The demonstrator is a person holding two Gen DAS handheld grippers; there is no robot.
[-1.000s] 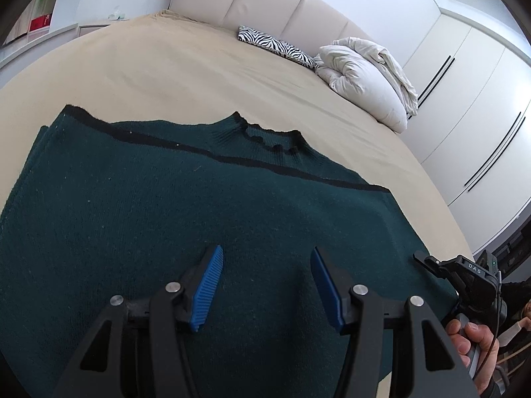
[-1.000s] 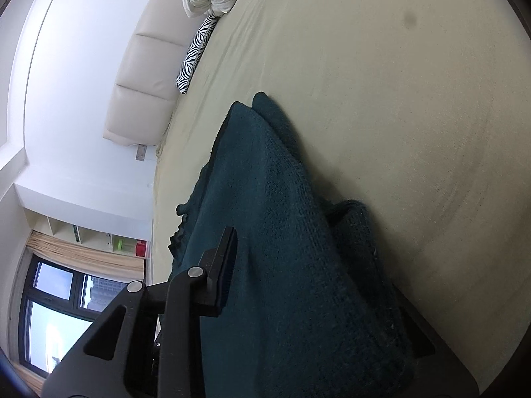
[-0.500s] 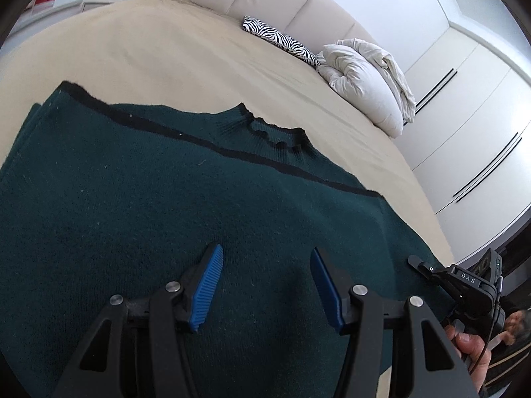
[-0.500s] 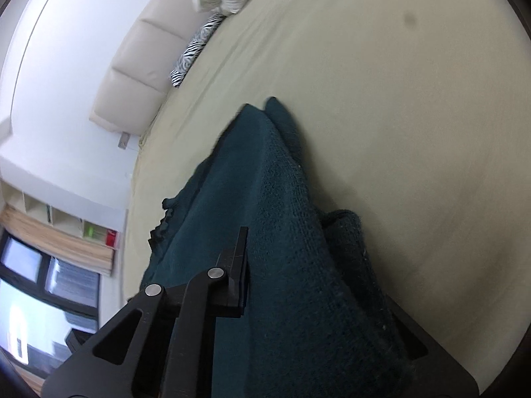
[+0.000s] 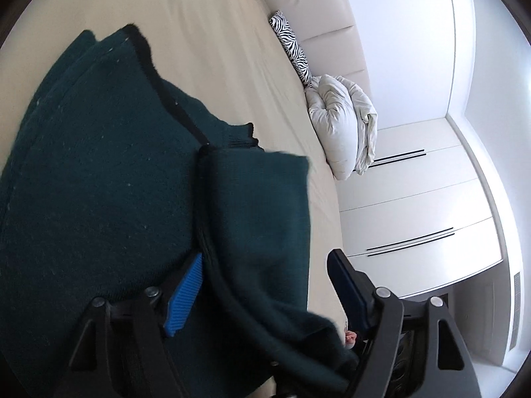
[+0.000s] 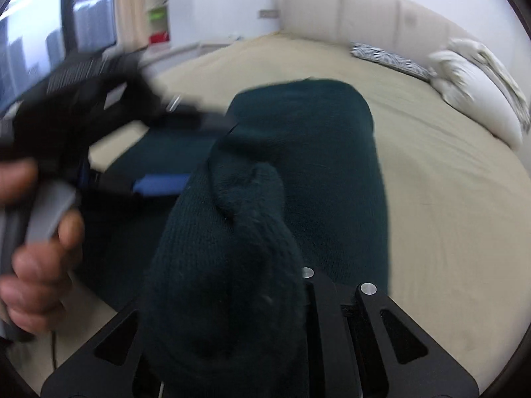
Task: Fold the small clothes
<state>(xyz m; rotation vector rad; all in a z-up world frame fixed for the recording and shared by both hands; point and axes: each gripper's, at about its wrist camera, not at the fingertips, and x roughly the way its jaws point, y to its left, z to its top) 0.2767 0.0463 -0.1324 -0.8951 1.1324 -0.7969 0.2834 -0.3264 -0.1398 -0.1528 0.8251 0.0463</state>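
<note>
A dark green knit sweater (image 5: 99,172) with black trim lies on the beige bed (image 5: 205,33). Its right side is lifted and folded over toward the middle. My left gripper (image 5: 265,282) is open, and the folded flap of the sweater hangs between its blue pads (image 5: 186,295). My right gripper (image 6: 265,282) is shut on a bunched part of the sweater (image 6: 232,248), which covers its fingertips. In the right wrist view the left gripper (image 6: 159,182) and the hand holding it show blurred at the left.
A white duvet (image 5: 341,122) and a zebra pillow (image 5: 292,46) lie by the cream headboard (image 5: 315,10). White wardrobe doors (image 5: 415,215) stand beside the bed. A window (image 6: 49,33) and shelves (image 6: 156,6) are at the far left.
My right gripper has lifted the sweater's right side and carried it over toward the left. My left gripper has rolled sideways, and the flap now lies between its open jaws.
</note>
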